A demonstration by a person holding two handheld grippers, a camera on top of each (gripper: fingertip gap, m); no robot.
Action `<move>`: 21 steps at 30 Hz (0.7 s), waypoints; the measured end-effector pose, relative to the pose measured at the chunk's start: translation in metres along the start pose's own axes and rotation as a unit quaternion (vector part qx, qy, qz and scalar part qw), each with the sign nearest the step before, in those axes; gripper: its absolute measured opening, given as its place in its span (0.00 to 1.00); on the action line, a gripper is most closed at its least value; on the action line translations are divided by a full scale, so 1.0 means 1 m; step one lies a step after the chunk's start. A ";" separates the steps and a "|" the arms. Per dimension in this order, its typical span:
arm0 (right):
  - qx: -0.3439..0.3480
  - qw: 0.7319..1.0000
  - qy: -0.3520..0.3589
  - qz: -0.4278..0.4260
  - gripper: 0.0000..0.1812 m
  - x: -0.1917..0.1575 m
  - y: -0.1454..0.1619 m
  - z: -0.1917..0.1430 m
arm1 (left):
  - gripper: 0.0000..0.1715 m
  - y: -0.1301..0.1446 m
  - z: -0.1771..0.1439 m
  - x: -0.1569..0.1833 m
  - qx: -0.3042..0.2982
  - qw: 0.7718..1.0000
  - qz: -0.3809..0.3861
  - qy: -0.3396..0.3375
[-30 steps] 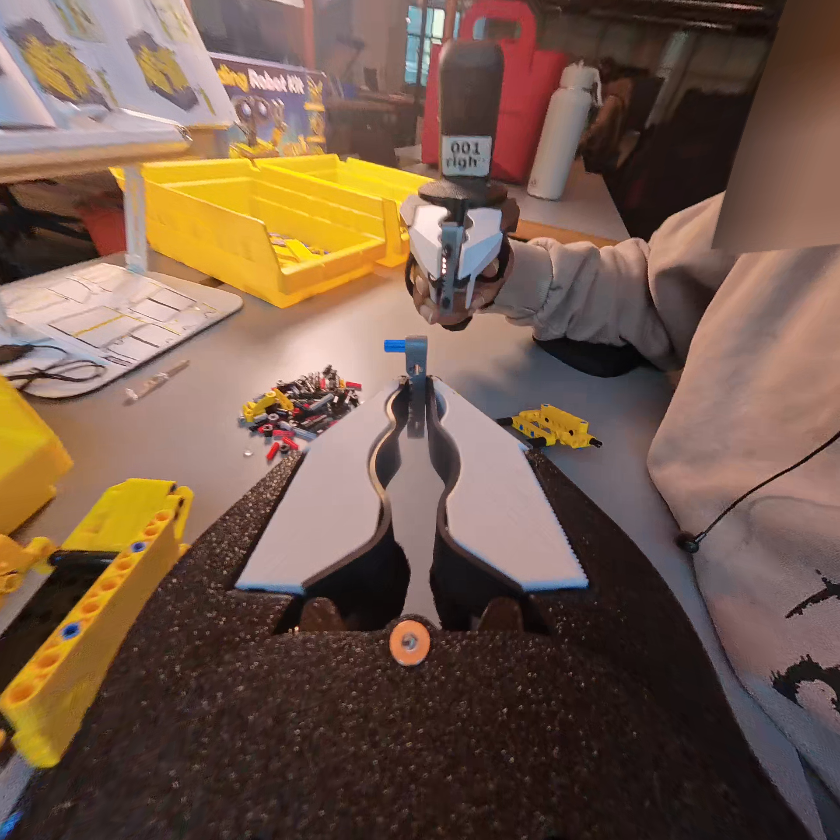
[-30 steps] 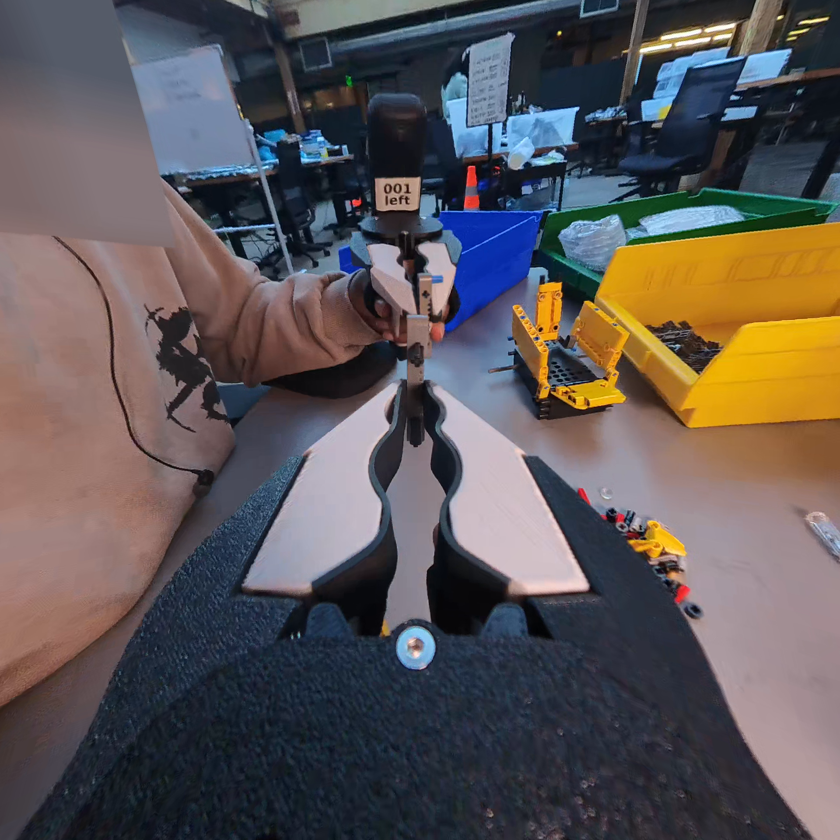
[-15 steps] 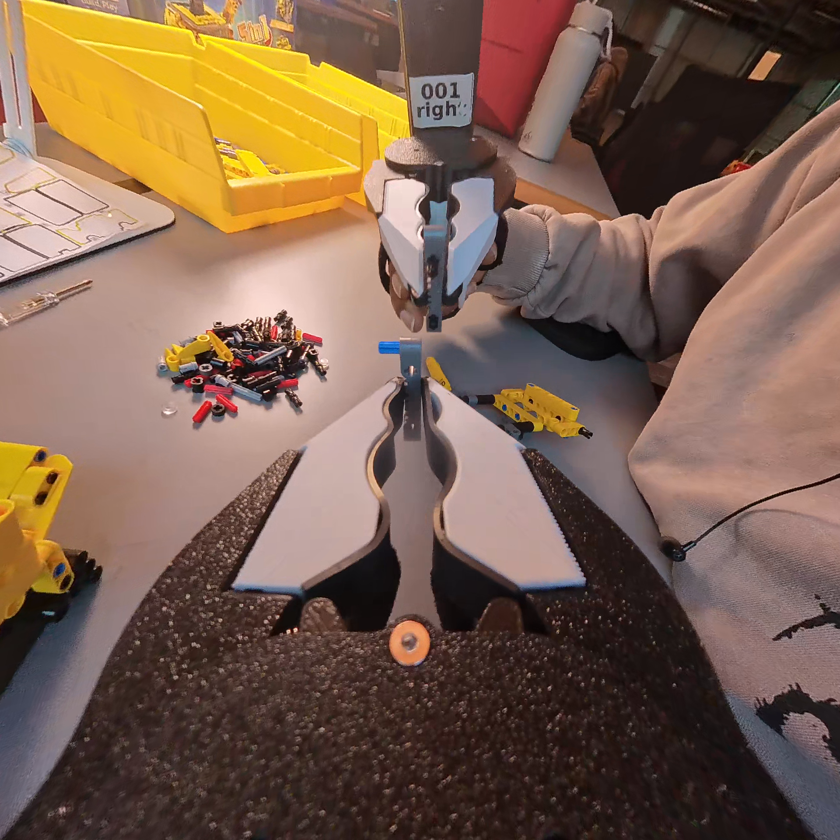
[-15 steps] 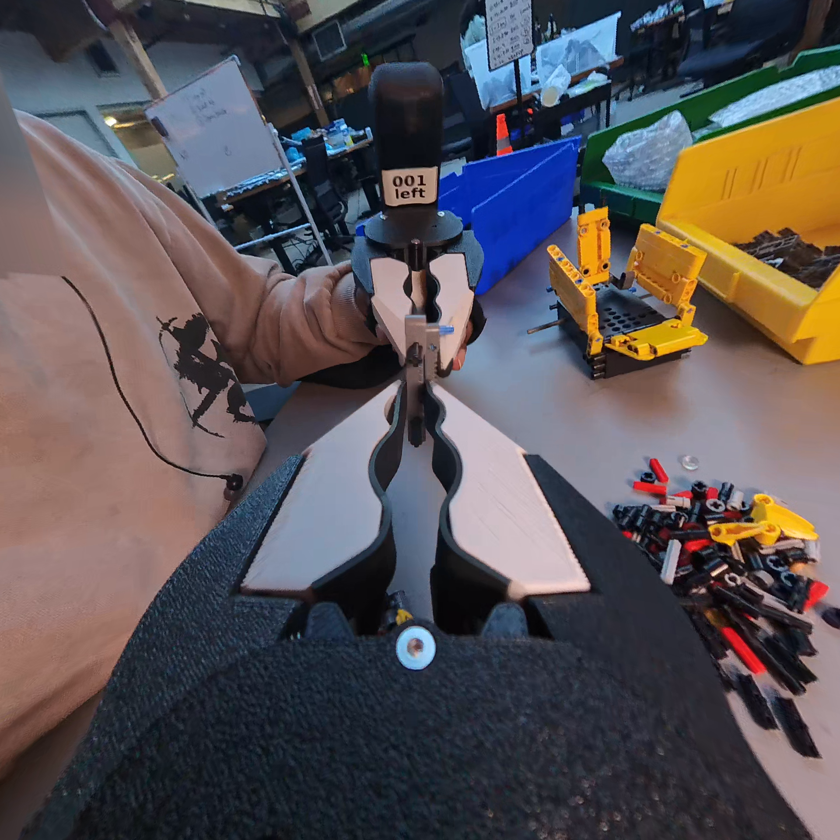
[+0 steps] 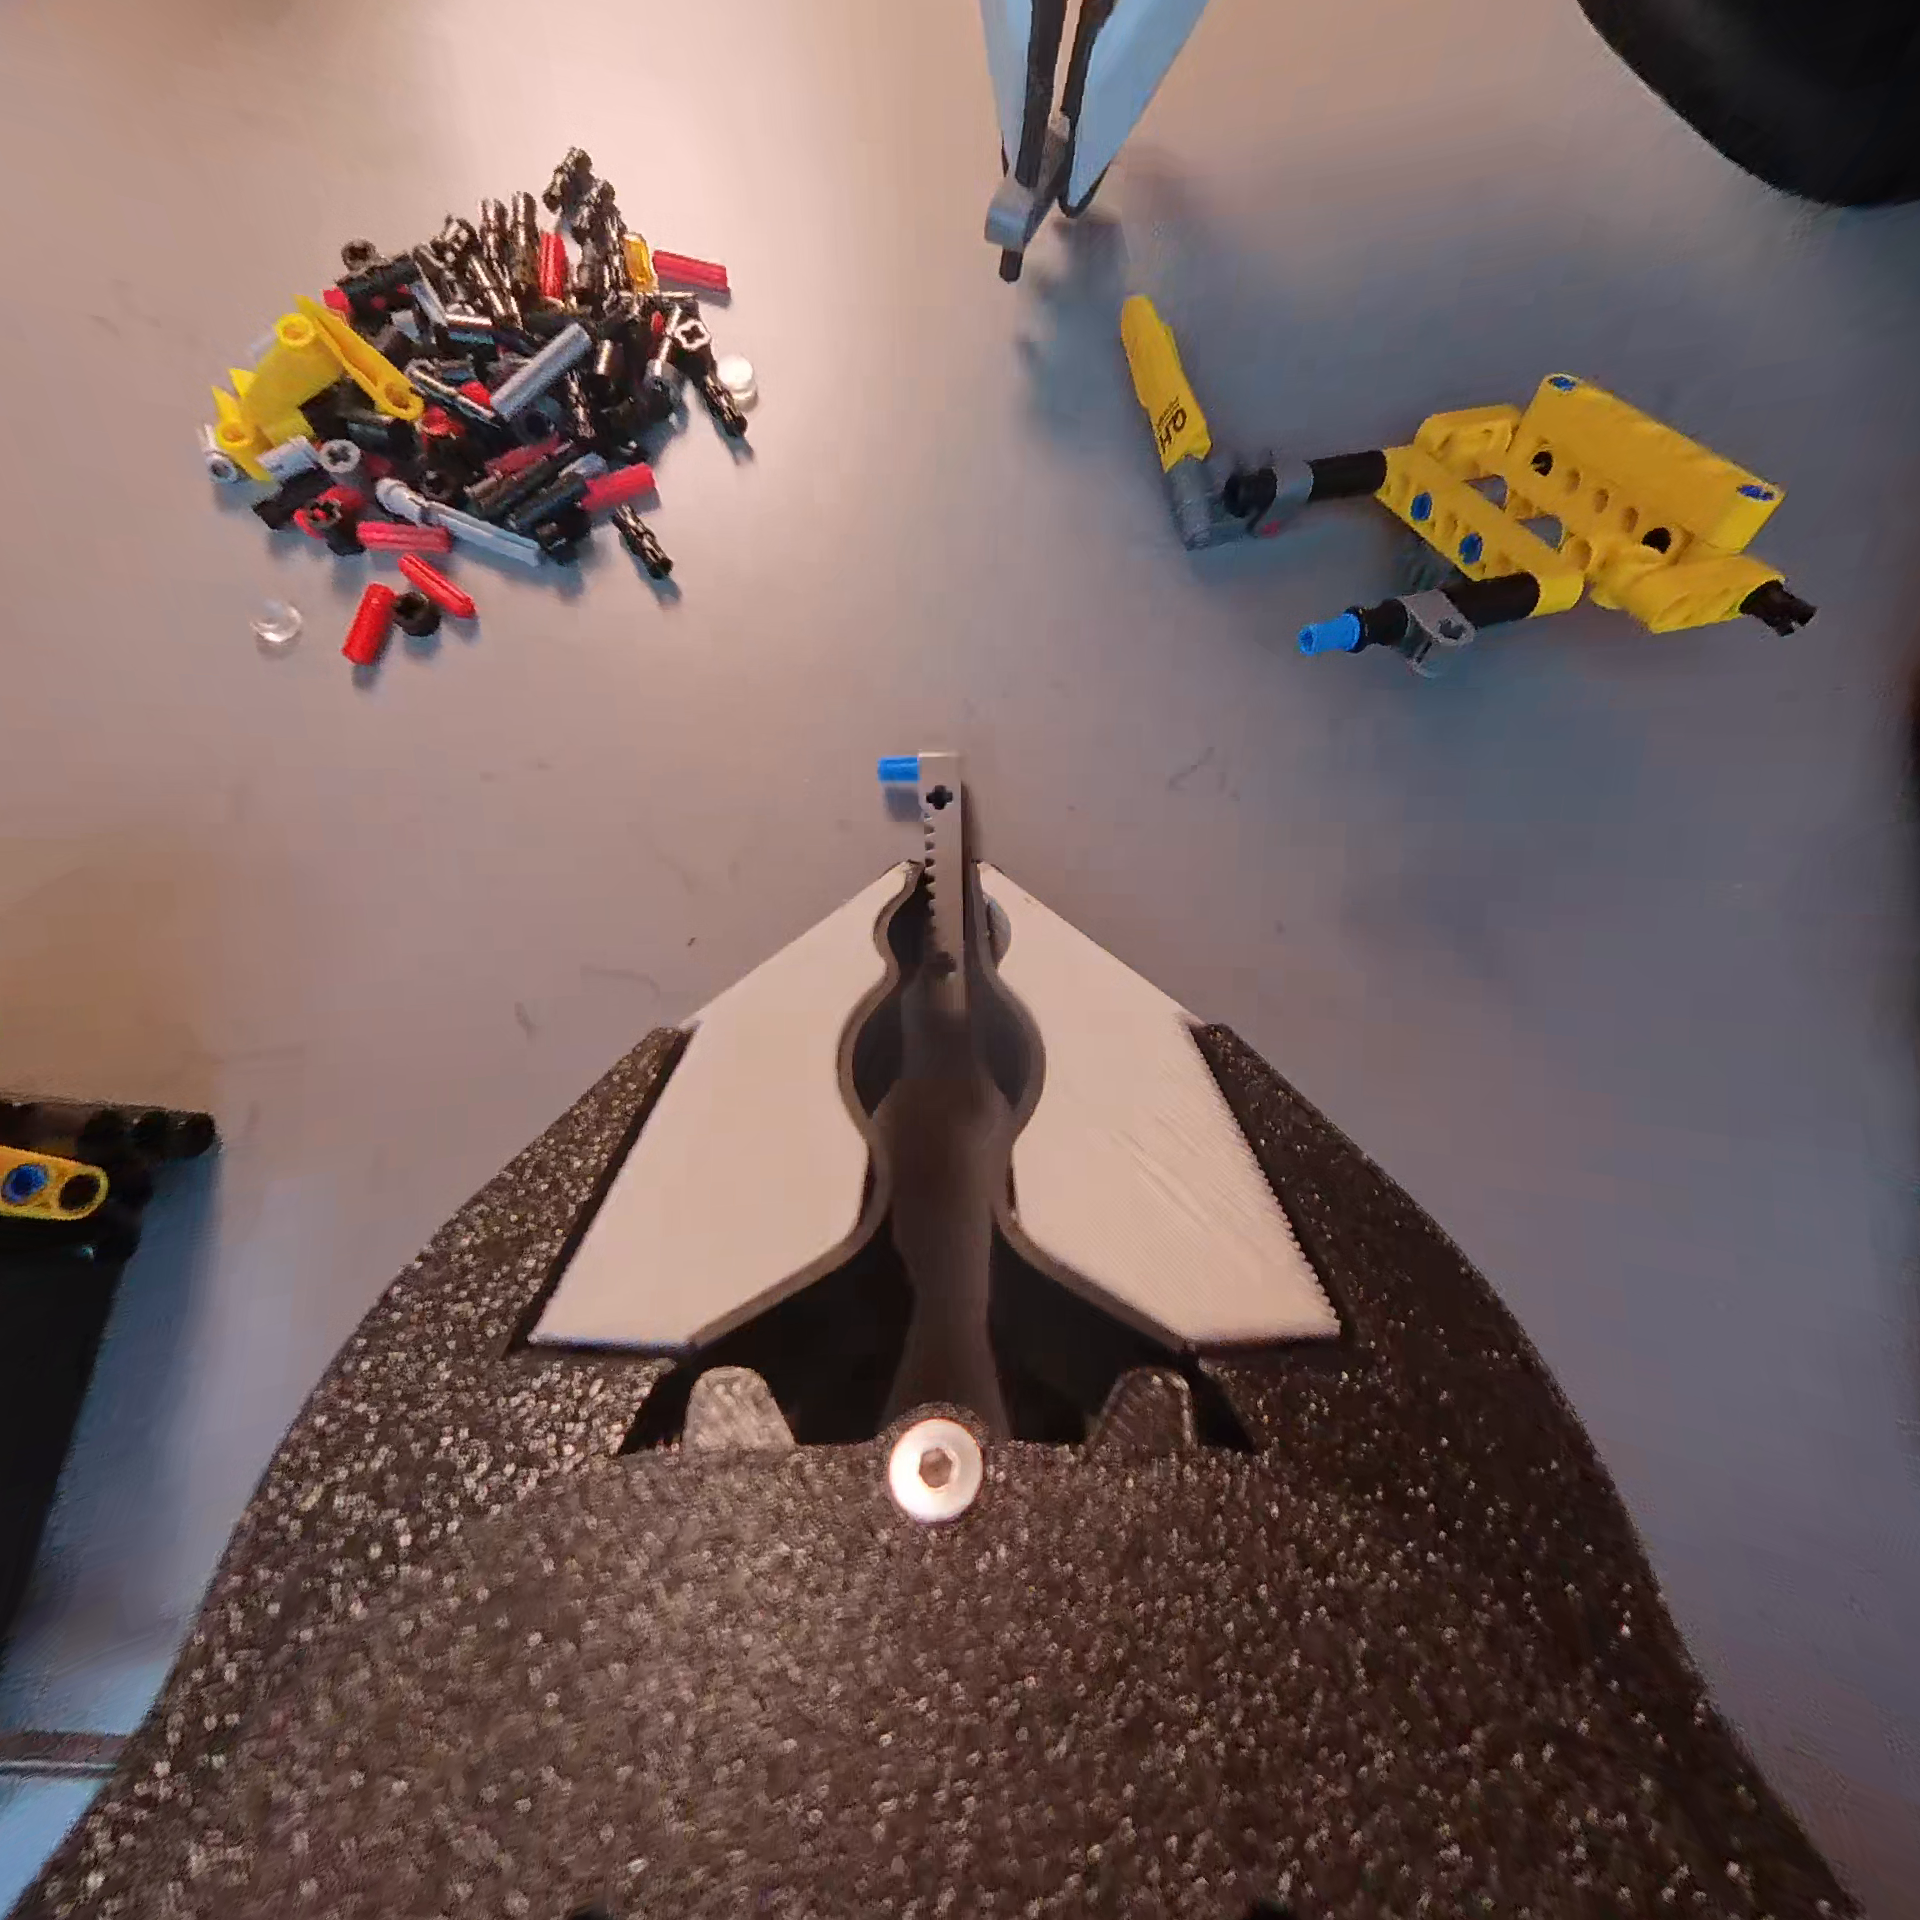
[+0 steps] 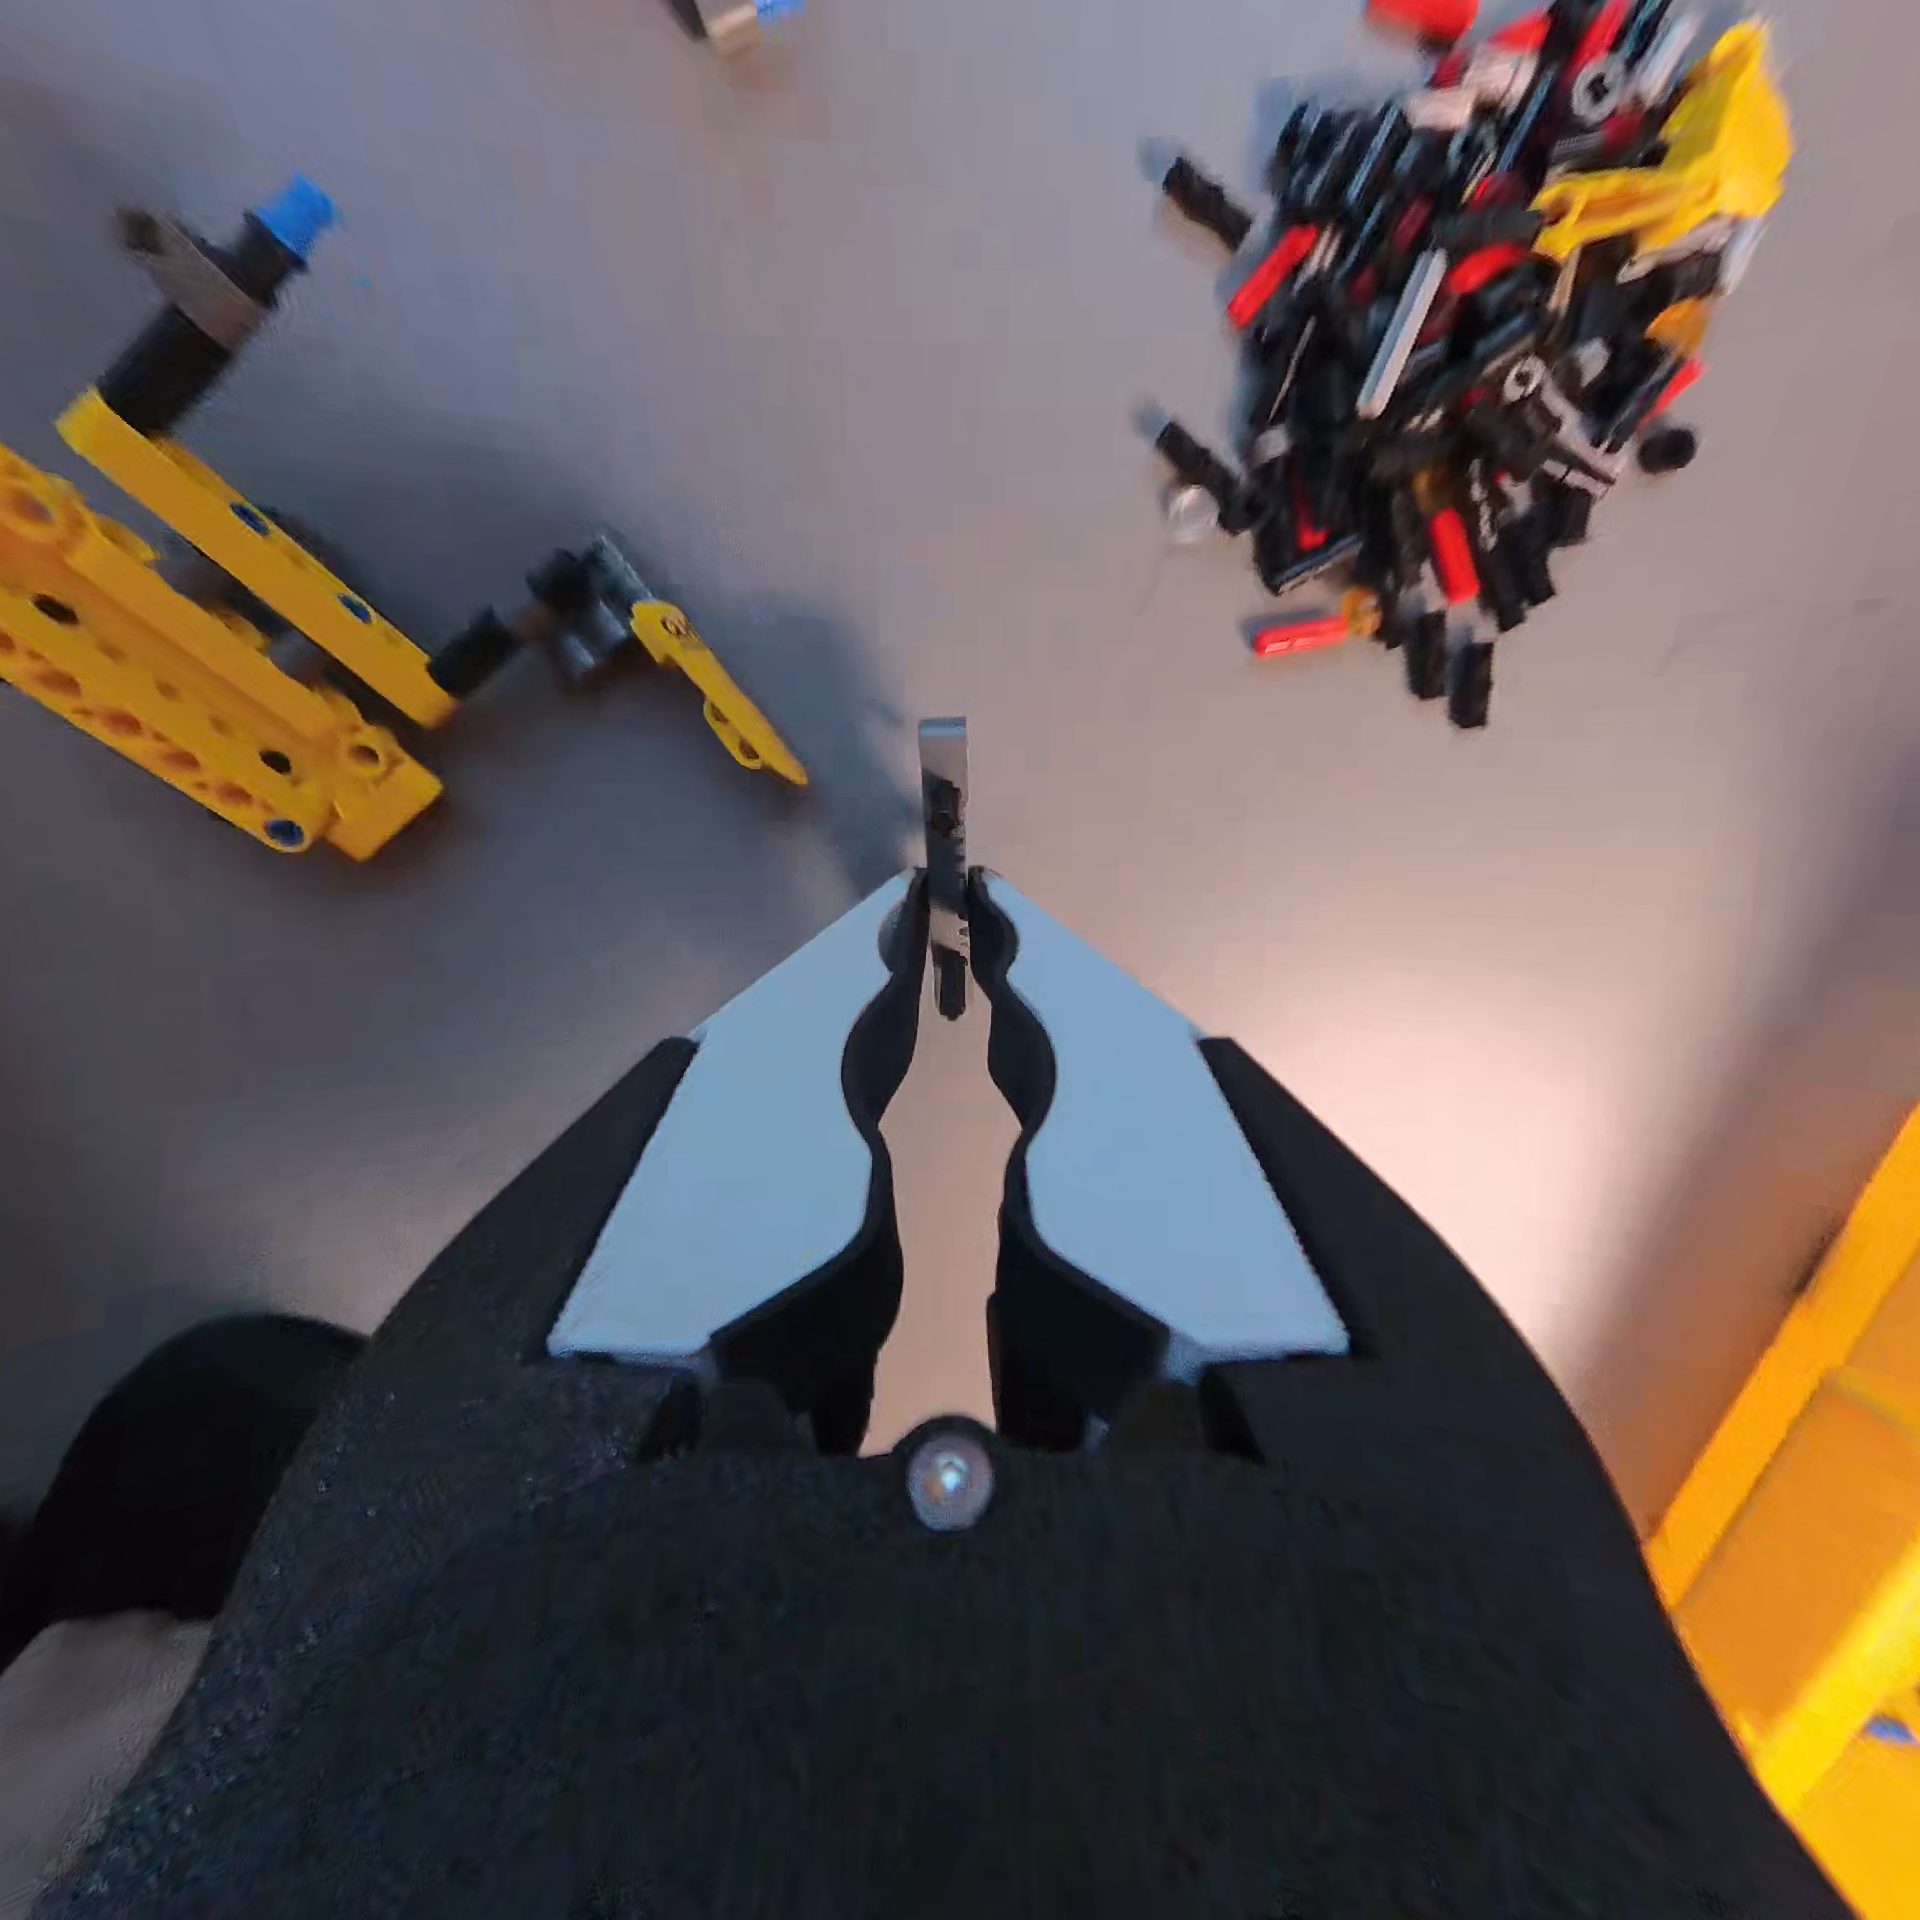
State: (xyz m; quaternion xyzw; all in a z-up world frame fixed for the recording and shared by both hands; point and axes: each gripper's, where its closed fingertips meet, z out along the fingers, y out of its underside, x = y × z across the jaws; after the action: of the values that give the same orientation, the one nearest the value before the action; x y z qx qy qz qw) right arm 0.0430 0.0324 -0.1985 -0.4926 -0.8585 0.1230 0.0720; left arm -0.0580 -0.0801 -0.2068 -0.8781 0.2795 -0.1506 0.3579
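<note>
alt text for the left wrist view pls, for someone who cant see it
The left gripper, seen from above a grey table, is shut on a grey toothed bar with a blue pin at its tip. A pile of small parts lies upper left, a yellow assembly upper right.

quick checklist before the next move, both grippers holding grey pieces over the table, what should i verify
1. Left gripper shut on grey rack: ok.
2. Blue pin seated in rack tip: ok.
3. Right gripper shut on grey beam: ok.
4. Both pieces clear of the loose pile: ok.
5. Yellow assembly lying flat on table, untouched: ok.
6. Holes of rack and beam lined up: cannot tell, the pieces are apart.
</note>
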 end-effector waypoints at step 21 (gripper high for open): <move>0.044 0.999 0.024 -0.012 0.09 0.011 -0.006 0.002 | 0.10 -0.001 -0.003 -0.008 0.007 0.999 0.017 -0.034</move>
State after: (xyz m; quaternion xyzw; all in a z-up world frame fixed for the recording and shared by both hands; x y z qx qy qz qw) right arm 0.0324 0.0387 -0.1991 -0.4812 -0.8562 0.1477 0.1160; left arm -0.0649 -0.0761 -0.2045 -0.8753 0.2809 -0.1167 0.3758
